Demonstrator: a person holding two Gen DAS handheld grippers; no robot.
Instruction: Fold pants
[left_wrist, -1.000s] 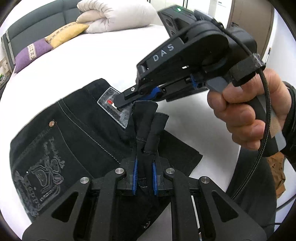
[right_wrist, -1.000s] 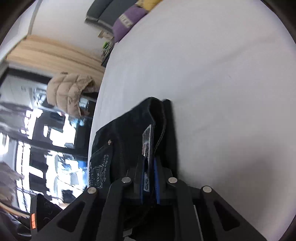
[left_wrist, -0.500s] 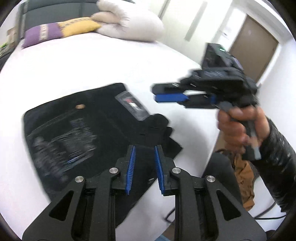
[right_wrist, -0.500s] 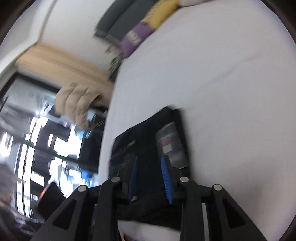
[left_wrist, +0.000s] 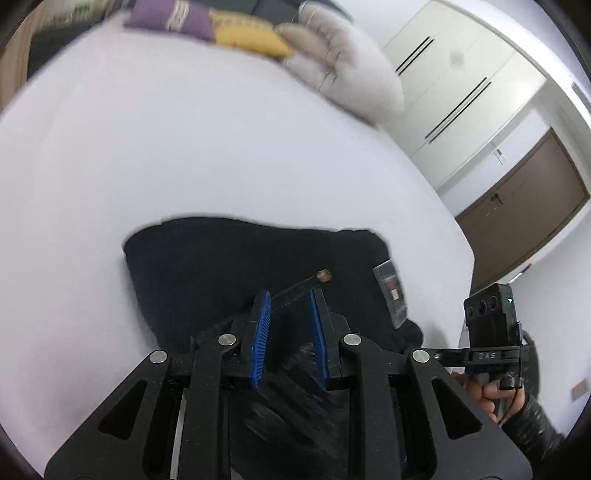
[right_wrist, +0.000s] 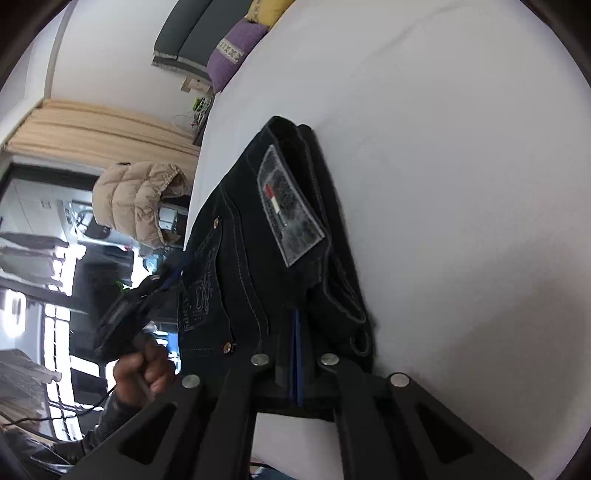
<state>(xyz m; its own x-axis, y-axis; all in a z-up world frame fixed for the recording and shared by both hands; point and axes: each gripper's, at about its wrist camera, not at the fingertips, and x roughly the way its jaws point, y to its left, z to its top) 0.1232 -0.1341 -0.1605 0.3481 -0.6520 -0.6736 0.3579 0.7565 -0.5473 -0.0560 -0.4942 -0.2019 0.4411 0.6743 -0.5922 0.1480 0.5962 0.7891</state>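
Looking pretty much done: the black denim pants (right_wrist: 258, 251) lie folded in a compact stack on the white bed (left_wrist: 184, 147). Left gripper (left_wrist: 288, 325) hovers over them, jaws apart and empty. Right gripper (right_wrist: 295, 354) has its jaws pressed together, seemingly empty. I'd just pat the top flat, keeping edges aligned.

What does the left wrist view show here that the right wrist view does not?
Only the left wrist view shows the white duvet, the brown door and the left gripper open above the jeans. Only the right wrist view shows the beige puffer jacket, the curtain and the right gripper shut. Both show the folded black jeans with their brand patch on the white bed, plus the purple pillow.
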